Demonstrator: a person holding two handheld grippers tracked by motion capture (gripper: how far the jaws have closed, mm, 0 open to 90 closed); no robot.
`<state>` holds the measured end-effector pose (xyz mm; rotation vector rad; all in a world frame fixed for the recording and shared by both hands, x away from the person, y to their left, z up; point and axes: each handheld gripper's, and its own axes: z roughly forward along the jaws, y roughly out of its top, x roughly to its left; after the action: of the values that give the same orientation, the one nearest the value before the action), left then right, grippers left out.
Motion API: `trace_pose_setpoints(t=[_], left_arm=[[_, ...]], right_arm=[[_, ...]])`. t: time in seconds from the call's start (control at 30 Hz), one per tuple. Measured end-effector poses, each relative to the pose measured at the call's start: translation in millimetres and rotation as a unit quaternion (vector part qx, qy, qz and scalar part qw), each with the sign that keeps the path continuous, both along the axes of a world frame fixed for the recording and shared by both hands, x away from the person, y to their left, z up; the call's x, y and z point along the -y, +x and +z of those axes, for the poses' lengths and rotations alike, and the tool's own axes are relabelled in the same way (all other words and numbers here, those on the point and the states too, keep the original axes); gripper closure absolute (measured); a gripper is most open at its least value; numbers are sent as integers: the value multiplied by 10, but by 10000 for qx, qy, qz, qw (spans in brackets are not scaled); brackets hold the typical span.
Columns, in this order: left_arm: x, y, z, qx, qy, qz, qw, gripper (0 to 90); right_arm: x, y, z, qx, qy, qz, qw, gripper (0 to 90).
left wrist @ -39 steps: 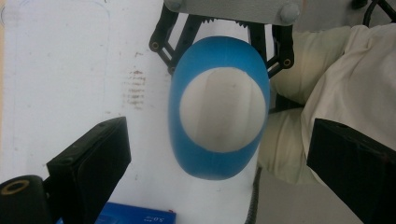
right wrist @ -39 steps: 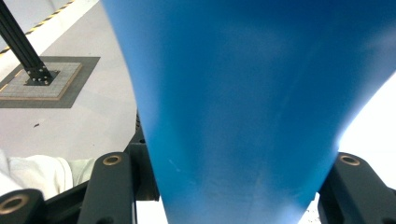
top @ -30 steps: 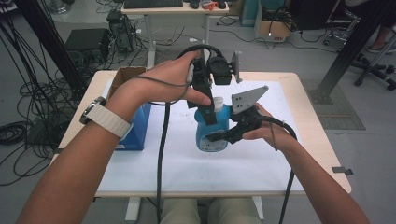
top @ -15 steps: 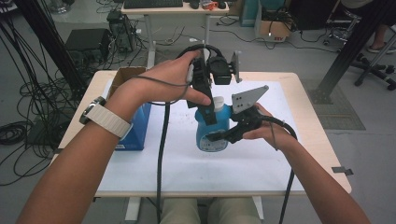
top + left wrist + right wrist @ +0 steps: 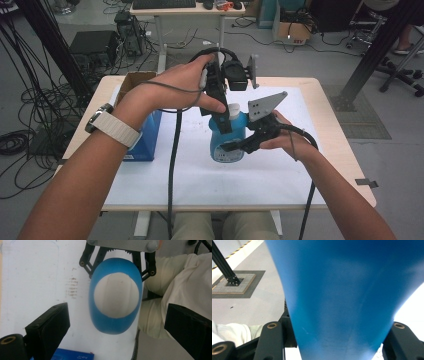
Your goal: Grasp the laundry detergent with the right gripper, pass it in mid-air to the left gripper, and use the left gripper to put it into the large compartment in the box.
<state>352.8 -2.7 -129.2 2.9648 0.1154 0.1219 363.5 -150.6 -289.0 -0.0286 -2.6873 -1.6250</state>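
A blue bottle [image 5: 226, 145] with a white cap [image 5: 233, 108] stands upright on the white mat [image 5: 200, 172]. My right gripper [image 5: 235, 146] comes in level from the right and is shut on the bottle's lower body; in the right gripper view the blue bottle [image 5: 342, 290] sits tight between my right gripper's [image 5: 335, 326] jaws. My left gripper [image 5: 225, 124] points down over the bottle's top. In the left gripper view the white cap [image 5: 116, 298] lies between my left gripper's [image 5: 116, 312] jaws, which stand wide apart and clear of it. The right gripper [image 5: 117, 261] clasps the bottle beyond.
A blue box [image 5: 147, 137] lies at the mat's left edge, with an open cardboard box [image 5: 132, 82] behind it. The wooden table [image 5: 345, 155] ends close to the right of my right hand. Both cables trail toward the table's near edge.
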Motion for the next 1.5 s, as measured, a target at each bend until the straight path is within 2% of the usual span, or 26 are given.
trace_pose_setpoints(t=[1.0,1.07,1.37,1.47,1.5], left_arm=[[-5,-3,0,7,1,-7,10000,65],[-5,-3,1,7,3,-11,10000,65],[-5,-5,1,3,3,-9,10000,65],[-5,-3,-1,3,2,-9,10000,65],[-5,-2,0,-5,14,-7,10000,65]], right_arm=[[2,2,-3,-18,-13,-18,10000,431],[-2,14,-11,51,10,21,10000,431],[-5,16,-13,51,17,25,10000,431],[-4,16,-18,41,2,21,10000,431],[-1,5,-13,-30,-23,-18,10000,431]])
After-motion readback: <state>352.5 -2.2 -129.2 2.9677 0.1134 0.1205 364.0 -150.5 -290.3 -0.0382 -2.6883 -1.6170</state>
